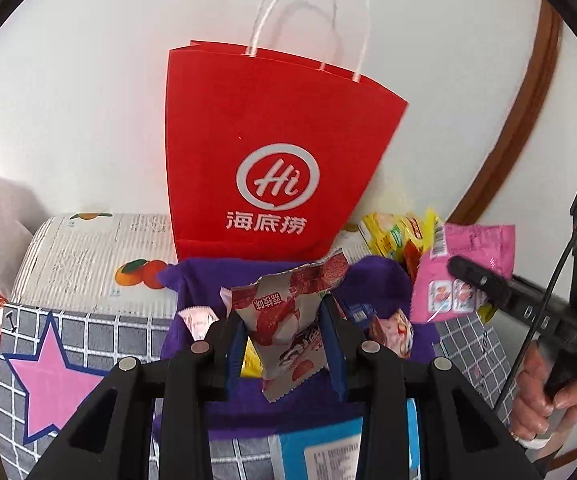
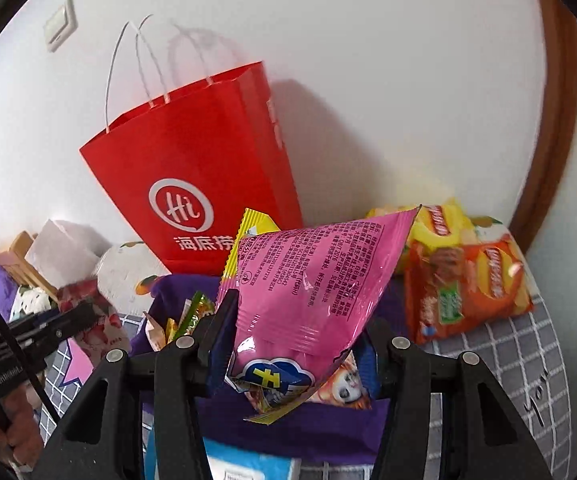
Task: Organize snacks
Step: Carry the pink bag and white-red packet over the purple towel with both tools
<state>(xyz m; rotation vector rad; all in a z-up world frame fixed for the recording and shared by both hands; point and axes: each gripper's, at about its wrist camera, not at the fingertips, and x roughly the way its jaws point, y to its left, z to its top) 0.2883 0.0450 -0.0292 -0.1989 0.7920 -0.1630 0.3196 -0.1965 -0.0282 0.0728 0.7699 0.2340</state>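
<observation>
Red paper bag (image 1: 276, 152) stands upright against the white wall (image 1: 88, 80), mouth open at the top, white handles up; it looks like the intended container.

Step in hand, as judged: carry both held packets up and over the bag's rim and drop them in. To do it well: go one claw at a time so the two do not meet over the narrow mouth; lift clear of the handles; bring each packet's lower corner inside the rim before letting go. The bag is light paper and only leans on the wall, so any knock on its front face may tip it.

Left claw (image 1: 284, 328): jaws closed partway onto a red-and-white snack packet (image 1: 288, 320), gripped at its middle, top corner sticking up toward the bag. Packet hangs above the purple cloth (image 1: 192, 280).

Right claw (image 2: 296, 344): jaws closed partway onto a pink snack packet (image 2: 308, 280), held near its lower end, most of the packet rising free above the fingers. Grip is low on a tall, slick foil packet; it may swing or slip.

Remaining snacks: orange chip bag (image 2: 472, 288) and yellow packets (image 2: 440, 220) lie right of the red bag on the checked bedding (image 2: 520, 360); small sweets (image 2: 192, 312) sit on the purple cloth.
</observation>
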